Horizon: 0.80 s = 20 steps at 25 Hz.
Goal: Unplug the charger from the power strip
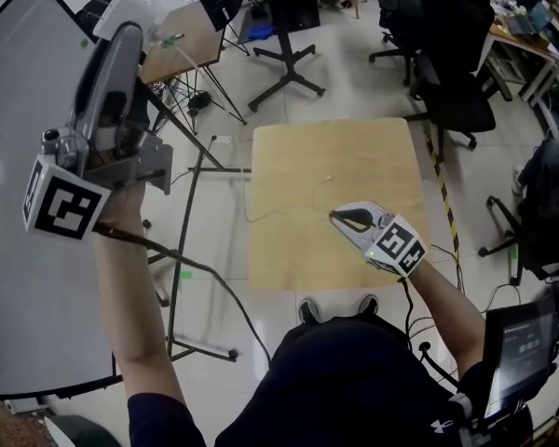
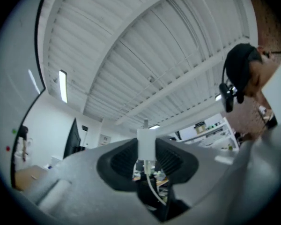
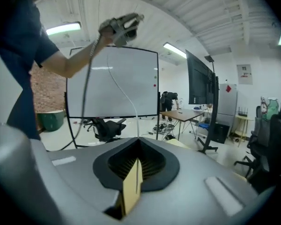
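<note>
1. My left gripper (image 1: 123,28) is raised high at the left side of the head view. It is tipped upward, and the ceiling fills the background of its own view.
2. Its fingers (image 2: 123,157) are clamped on the charger (image 2: 146,144), with one dark ribbed pad pressing each side.
3. The charger is a small white rectangular block standing upright between the pads. A short metal prong (image 2: 145,122) sticks out of its top end, free in the air and plugged into nothing.
4. A thin white cable (image 3: 127,96) leaves the charger's lower end. In the right gripper view it hangs from the raised left gripper in a long loose curve, down toward my right fingertips.
5. My right gripper (image 1: 337,216) sits low over the light wooden desk (image 1: 354,156), near the desk's front right part.
6. Its fingers are clenched together, and only a narrow sliver of the desk shows through below them. The cable ends right at their tips, and I cannot tell whether they pinch it.
7. More of the thin cable lies in a slack line across the middle of the desk, just left of my right gripper.
</note>
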Tool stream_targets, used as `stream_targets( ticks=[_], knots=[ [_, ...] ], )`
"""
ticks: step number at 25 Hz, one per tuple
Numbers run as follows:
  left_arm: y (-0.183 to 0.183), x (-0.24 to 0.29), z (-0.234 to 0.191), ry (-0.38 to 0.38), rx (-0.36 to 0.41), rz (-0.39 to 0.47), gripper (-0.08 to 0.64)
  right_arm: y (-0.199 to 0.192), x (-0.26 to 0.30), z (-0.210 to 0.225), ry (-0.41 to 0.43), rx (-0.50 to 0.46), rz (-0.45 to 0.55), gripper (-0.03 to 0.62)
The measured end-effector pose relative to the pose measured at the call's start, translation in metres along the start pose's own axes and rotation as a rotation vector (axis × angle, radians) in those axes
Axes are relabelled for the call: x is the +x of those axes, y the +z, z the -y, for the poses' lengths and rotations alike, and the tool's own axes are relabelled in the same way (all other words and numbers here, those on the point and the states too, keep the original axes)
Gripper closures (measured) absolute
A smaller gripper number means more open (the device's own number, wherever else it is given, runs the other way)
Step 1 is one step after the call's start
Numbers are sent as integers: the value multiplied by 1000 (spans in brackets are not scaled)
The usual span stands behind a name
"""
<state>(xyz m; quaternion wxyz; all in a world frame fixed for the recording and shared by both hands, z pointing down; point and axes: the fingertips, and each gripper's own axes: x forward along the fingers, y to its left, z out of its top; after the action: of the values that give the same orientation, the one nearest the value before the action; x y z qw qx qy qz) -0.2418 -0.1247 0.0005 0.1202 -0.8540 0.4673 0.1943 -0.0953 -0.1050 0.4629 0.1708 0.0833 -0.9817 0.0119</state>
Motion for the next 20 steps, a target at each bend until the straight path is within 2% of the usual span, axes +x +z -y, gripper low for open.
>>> stream_targets(
  ticks=[3,5,7,9,12,14,17,20],
  knots=[
    [-10,-11,-57,125,56,-37,442,29,-70,-24,87,-12,60,583],
    [-17,-19,-86,192,56,-49,442,43,-115,-28,125,21,94,583],
    [-17,-22,-105,228,35,-38,442,55,-156,-20,145,87,136,583],
    [-8,-18,-112,229,12,-15,440,74,-195,1,111,133,212,583],
    [14,-7,-97,188,-3,48,440,115,-247,41,-17,114,341,583],
    [28,-2,-74,134,-27,106,442,116,-260,58,-70,110,351,583],
    [42,13,-29,17,-69,150,442,82,-236,64,-31,186,322,583],
    [46,34,21,-103,-61,120,442,39,-184,54,52,294,283,583]
  ],
)
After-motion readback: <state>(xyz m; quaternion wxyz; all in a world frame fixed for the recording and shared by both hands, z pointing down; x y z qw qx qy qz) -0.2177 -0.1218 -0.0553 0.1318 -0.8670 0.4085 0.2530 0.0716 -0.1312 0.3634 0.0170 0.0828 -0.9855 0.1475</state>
